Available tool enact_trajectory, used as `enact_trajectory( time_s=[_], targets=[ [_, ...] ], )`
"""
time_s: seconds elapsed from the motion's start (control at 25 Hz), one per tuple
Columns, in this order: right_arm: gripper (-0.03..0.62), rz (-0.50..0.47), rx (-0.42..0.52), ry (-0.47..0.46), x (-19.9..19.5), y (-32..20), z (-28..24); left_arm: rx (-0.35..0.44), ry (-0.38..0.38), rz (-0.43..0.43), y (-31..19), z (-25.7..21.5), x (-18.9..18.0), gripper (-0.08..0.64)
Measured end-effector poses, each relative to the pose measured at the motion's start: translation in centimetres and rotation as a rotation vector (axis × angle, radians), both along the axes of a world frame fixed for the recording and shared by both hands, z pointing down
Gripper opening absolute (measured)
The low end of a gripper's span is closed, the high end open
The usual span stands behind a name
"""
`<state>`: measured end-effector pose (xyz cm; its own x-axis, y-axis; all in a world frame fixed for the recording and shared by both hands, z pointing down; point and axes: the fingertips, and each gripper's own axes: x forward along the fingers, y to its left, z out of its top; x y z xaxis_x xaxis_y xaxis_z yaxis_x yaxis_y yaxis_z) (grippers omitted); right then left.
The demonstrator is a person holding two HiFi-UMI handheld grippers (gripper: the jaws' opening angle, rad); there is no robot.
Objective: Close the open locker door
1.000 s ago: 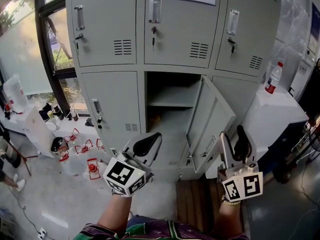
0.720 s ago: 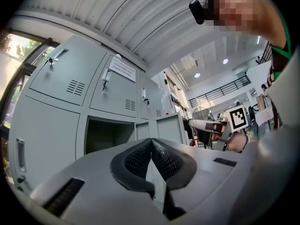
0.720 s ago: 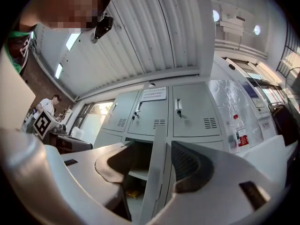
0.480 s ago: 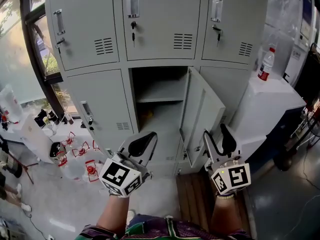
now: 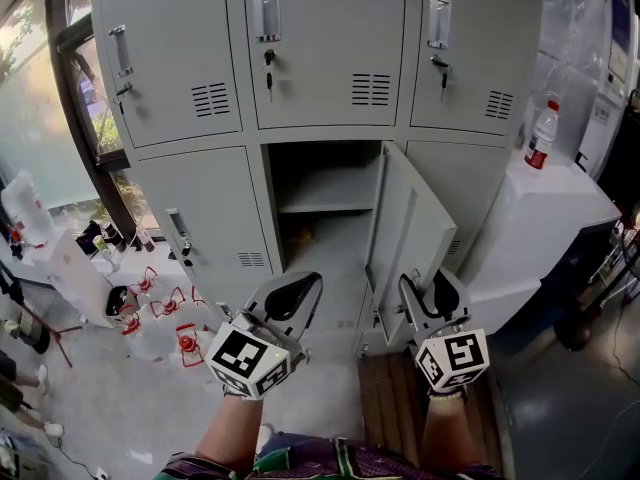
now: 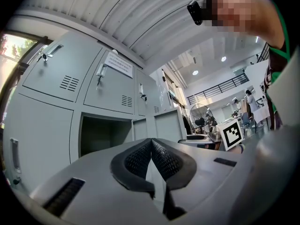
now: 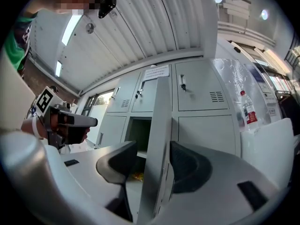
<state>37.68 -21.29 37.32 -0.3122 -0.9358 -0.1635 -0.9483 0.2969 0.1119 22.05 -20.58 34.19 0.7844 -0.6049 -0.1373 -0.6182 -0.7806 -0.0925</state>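
Observation:
The grey locker bank has one lower middle compartment [image 5: 320,218] open, and its door [image 5: 410,228] swings out to the right. My right gripper [image 5: 425,283] is low at that door's free edge. In the right gripper view the door edge [image 7: 157,125] stands between the jaws of the right gripper [image 7: 153,146]. Its jaws have just been closing, with a gap still showing on the left side. My left gripper [image 5: 297,290] hovers in front of the open compartment [image 6: 98,135]. The left gripper [image 6: 151,142] is shut on nothing and touches nothing.
A white cabinet [image 5: 560,218] with a red-labelled bottle [image 5: 541,133] stands right of the lockers. Several red-capped containers [image 5: 165,313] lie on the floor at the left below a window. A wooden board [image 5: 385,398] lies on the floor by my feet.
My right gripper has sunk and come in to the door's free edge, which now sits between its jaws. The left gripper has barely shifted.

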Motion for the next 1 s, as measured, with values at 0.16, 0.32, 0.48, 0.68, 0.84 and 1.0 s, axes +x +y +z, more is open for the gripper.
enact_trajectory(
  time_s=[0.16, 0.32, 0.48, 0.68, 0.84, 1.0],
  targets=[
    [0.173, -0.03, 0.01, 0.019, -1.1, -0.4, 0.0, 0.001, -0.002, -0.012, -0.3, -0.2, -0.2, 0.021],
    [0.146, -0.061, 0.013, 0.027, -2.1, -0.5, 0.0, -0.003, -0.006, -0.013, -0.6, 0.2, -0.4, 0.021],
    [0.166, -0.088, 0.02, 0.024, -3.0, -0.7, -0.2, -0.007, -0.006, -0.023, -0.9, 0.3, -1.0, 0.021],
    [0.189, -0.117, 0.03, 0.026, -4.2, -1.1, -0.3, -0.014, -0.001, -0.04, -1.4, 0.4, -2.0, 0.021],
    [0.204, -0.132, 0.033, 0.036, -5.3, -1.5, -0.3, -0.019, -0.001, -0.048, -1.7, 0.6, -2.7, 0.023],
    [0.219, -0.136, 0.033, 0.041, -6.5, -1.8, -0.4, -0.017, 0.006, -0.053, -1.8, 0.3, -3.4, 0.021]
  ],
)
